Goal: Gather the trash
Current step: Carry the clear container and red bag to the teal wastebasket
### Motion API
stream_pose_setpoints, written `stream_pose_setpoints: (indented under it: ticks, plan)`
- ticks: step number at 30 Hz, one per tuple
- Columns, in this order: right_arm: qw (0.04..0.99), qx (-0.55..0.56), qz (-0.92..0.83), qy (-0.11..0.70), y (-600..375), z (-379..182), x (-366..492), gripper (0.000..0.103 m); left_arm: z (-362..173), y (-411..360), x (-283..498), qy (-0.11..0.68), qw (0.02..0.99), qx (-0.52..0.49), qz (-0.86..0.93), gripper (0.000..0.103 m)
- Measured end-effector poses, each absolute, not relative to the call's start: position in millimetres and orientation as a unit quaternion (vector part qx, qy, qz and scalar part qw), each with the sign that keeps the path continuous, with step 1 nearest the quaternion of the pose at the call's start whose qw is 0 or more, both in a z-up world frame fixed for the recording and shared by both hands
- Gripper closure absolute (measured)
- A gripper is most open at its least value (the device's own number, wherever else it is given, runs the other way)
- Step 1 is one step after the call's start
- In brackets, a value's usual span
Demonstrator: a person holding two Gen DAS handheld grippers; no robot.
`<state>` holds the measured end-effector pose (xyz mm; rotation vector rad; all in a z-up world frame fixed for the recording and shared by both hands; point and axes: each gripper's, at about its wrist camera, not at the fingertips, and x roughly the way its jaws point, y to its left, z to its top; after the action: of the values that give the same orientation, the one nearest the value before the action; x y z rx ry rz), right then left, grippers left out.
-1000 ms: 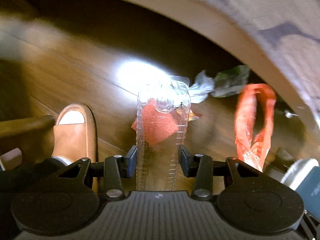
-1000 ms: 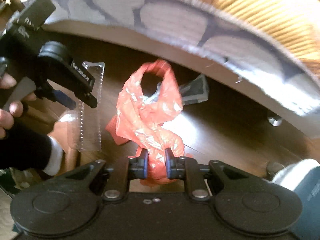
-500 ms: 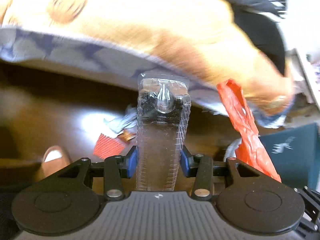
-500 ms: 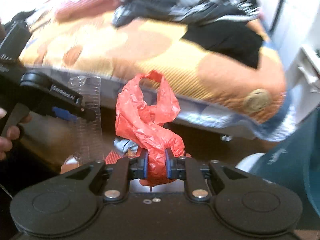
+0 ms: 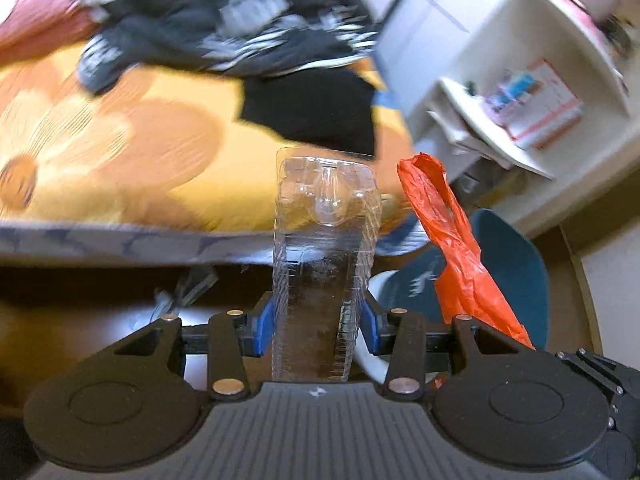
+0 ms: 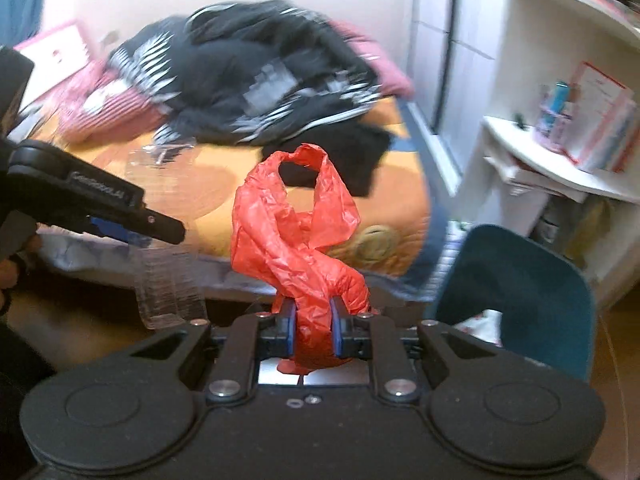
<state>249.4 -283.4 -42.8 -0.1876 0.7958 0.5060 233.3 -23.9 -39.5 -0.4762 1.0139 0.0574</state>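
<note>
left tool (image 5: 316, 326): pads pinching a clear plastic package (image 5: 324, 264), holding it upright over the floor by the bed (image 5: 120, 152).
right tool (image 6: 313, 330): nearly closed, clamping a crumpled red plastic bag (image 6: 298, 232).
bin (image 6: 516, 292): blue, sitting just right of both.
risk: slick package slipping during the swing; loose bag handles snagging on the rim.
text: lettering on the left tool body, blurred, unreadable.

Left gripper (image 5: 316, 320): black body, ribbed grey top plate, blue pads, silver screws. Right gripper (image 6: 313, 330): matte black, round bosses, blue pads, silver screws.
</note>
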Motion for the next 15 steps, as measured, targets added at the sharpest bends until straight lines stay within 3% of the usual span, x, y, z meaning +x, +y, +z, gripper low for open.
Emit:
stream_pose_setpoints:
  ticks: [15]
  plan:
    - [0.924, -0.006, 0.098, 0.37, -423.2, -39.0, 297.7, 0.087, 13.3, -195.3, 333.2, 0.464, 0.87, -0.123, -0.112, 0.061]
